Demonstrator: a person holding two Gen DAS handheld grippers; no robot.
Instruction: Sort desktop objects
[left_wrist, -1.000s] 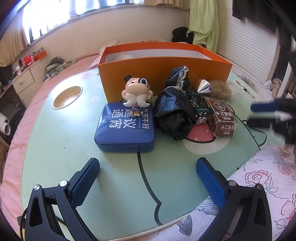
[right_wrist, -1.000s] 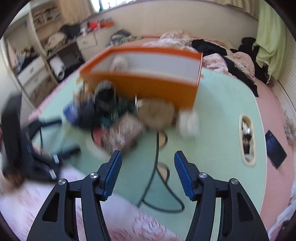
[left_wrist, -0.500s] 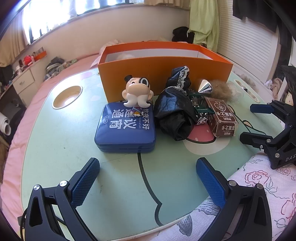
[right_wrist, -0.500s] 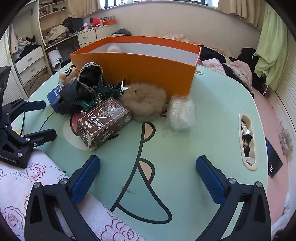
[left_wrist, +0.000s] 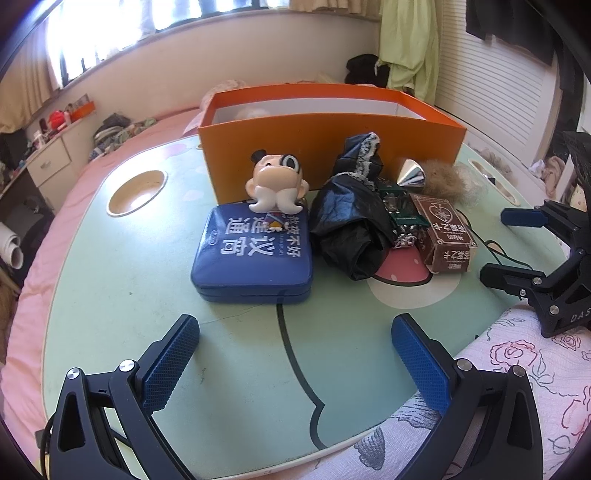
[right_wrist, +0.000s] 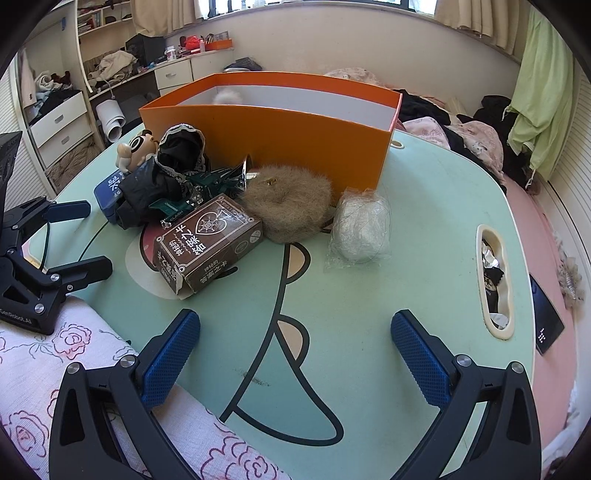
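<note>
An orange box (left_wrist: 332, 147) (right_wrist: 266, 140) stands at the back of the green table (left_wrist: 229, 354). In front of it lie a blue case (left_wrist: 255, 258) with a cartoon figurine (left_wrist: 277, 184) on top, a crumpled black bag (left_wrist: 351, 229), a brown card box (left_wrist: 447, 232) (right_wrist: 207, 243), a tan fur puff (right_wrist: 291, 203) and a clear bag of white stuff (right_wrist: 362, 229). My left gripper (left_wrist: 295, 354) stands open near the table's front edge, short of the blue case. My right gripper (right_wrist: 295, 350) is open wide, nothing between its fingers, short of the card box and the white bag.
A floral pink cloth (left_wrist: 517, 387) (right_wrist: 55, 369) covers the near edge. The table has a round cup hole (left_wrist: 136, 192) at the left and an oval slot (right_wrist: 495, 280) at the right. A dark phone (right_wrist: 546, 317) lies on pink bedding. Something white and fluffy (right_wrist: 229, 98) lies inside the orange box.
The right gripper opened from narrow to wide and sank a little toward the table, its view settling from blurred to sharp. The left gripper has stayed still and open.
</note>
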